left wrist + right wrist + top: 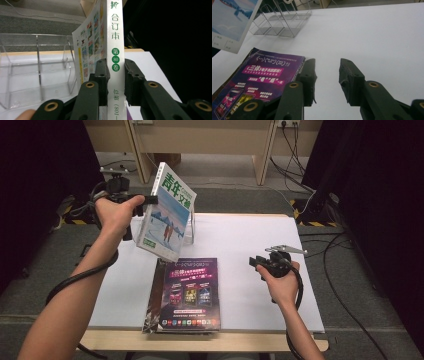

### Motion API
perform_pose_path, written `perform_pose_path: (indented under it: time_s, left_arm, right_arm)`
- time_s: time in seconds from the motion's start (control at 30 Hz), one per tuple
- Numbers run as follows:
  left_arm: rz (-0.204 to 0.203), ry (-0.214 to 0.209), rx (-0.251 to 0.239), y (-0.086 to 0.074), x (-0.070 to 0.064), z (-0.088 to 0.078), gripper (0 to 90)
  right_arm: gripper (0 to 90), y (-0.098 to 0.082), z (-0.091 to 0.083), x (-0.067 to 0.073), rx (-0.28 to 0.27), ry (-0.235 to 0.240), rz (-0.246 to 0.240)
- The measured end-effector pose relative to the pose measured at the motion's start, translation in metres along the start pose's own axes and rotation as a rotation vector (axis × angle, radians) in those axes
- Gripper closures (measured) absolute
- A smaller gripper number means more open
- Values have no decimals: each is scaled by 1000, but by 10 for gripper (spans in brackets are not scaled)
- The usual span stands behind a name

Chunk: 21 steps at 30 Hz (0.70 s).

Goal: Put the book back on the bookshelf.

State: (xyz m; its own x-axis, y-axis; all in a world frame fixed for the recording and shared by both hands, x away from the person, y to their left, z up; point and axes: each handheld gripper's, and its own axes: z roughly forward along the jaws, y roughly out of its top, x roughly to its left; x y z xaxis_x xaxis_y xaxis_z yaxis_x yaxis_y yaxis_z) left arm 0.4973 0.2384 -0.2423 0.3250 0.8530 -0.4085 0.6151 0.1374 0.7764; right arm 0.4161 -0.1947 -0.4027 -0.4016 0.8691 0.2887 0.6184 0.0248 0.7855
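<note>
White tabletop (250,245): left gripper (115,68) pinches a thick book (167,212) by its spine, lifted toward the far clear rack (280,23); right gripper (327,68) waits, jaws spread, beside the purple magazine (190,290).

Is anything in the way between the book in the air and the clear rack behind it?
Nothing visible blocks it. The left gripper holds the thick book by its spine, up off the table, and the clear rack stands open just behind. The purple magazine lies flat nearer the person, out of that path.

Recording lab: black curtains (35,195), floor cables (345,270).
</note>
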Motion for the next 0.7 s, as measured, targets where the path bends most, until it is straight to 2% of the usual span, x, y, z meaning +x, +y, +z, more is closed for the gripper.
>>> perform_pose_path:
  time_s: [0.1,0.2,0.33,0.47,0.6,0.7]
  left_arm:
    - [-1,-3,-14,6,-6,9,744]
    - [20,30,-26,11,-10,17,744]
    - [5,32,-33,16,-8,24,744]
    - [-15,62,-52,17,-4,30,744]
    - [-7,97,-64,17,-1,33,744]
    - [0,97,-74,17,-2,29,744]
  right_arm:
    - [661,-2,2,-2,4,0,5]
    - [661,-3,1,-4,2,0,3]
    - [662,-7,-1,-9,0,-5,15]
    - [662,-12,-4,-16,0,-9,22]
    - [661,-18,-5,-20,0,-12,32]
    - [661,-22,-5,-23,7,-11,41]
